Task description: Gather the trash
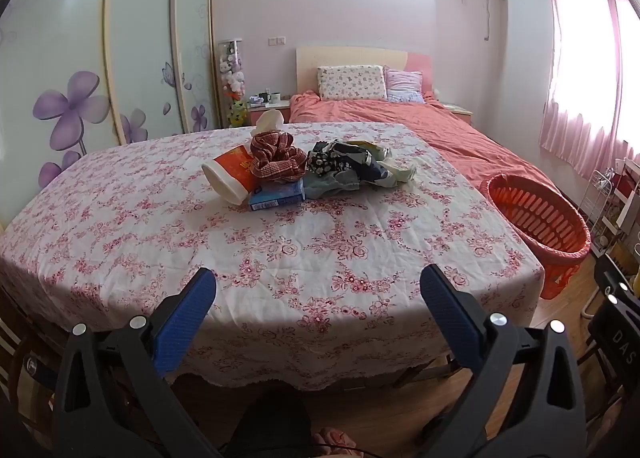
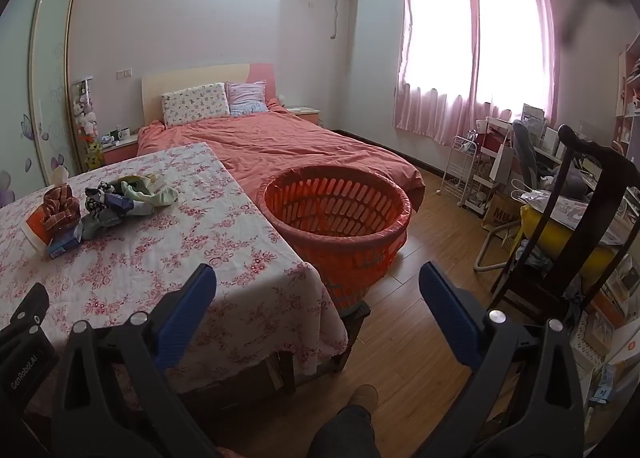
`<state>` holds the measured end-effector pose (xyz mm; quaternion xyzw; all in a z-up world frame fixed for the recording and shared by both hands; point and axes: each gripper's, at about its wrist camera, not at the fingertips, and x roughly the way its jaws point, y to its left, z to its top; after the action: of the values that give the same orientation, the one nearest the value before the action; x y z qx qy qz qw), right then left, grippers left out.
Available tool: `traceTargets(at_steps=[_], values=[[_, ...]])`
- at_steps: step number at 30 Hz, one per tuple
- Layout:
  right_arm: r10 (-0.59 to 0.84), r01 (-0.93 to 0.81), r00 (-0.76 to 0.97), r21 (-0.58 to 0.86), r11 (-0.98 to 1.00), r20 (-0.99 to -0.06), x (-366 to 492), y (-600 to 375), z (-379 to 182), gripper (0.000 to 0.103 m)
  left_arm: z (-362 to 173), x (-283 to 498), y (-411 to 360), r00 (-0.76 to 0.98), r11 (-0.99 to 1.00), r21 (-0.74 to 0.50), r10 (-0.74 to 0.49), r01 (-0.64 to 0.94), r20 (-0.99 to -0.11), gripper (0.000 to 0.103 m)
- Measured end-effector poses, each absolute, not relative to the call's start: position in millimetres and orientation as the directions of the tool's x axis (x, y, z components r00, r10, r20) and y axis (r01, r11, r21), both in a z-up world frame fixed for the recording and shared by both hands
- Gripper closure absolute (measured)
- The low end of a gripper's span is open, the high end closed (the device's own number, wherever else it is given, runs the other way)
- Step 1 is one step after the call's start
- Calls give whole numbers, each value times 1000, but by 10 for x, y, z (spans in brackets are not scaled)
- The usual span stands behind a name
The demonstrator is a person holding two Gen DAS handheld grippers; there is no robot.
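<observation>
Trash lies in a small heap on the table with the flowered cloth: a tipped orange cup, a red checked rag, a blue box under them, and crumpled wrappers, perhaps cloth or paper, touching each other at about twelve o'clock from the left gripper. Both the left gripper and the right gripper stand fully released, nothing between their blue pads, well apart from the heap. Orange basket stands just beside the table's corner, at twelve o'clock from the right gripper, near the bed.
</observation>
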<state>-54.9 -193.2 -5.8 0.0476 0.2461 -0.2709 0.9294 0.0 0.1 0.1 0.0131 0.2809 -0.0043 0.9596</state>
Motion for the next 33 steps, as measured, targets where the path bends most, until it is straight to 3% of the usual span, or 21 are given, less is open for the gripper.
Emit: traceTargets(at_steps=[33], values=[[-480,527,732,-44,849,-483,-541,-1936,-41,4,0,1,1,840,1000,21,-2,16,-542,2]])
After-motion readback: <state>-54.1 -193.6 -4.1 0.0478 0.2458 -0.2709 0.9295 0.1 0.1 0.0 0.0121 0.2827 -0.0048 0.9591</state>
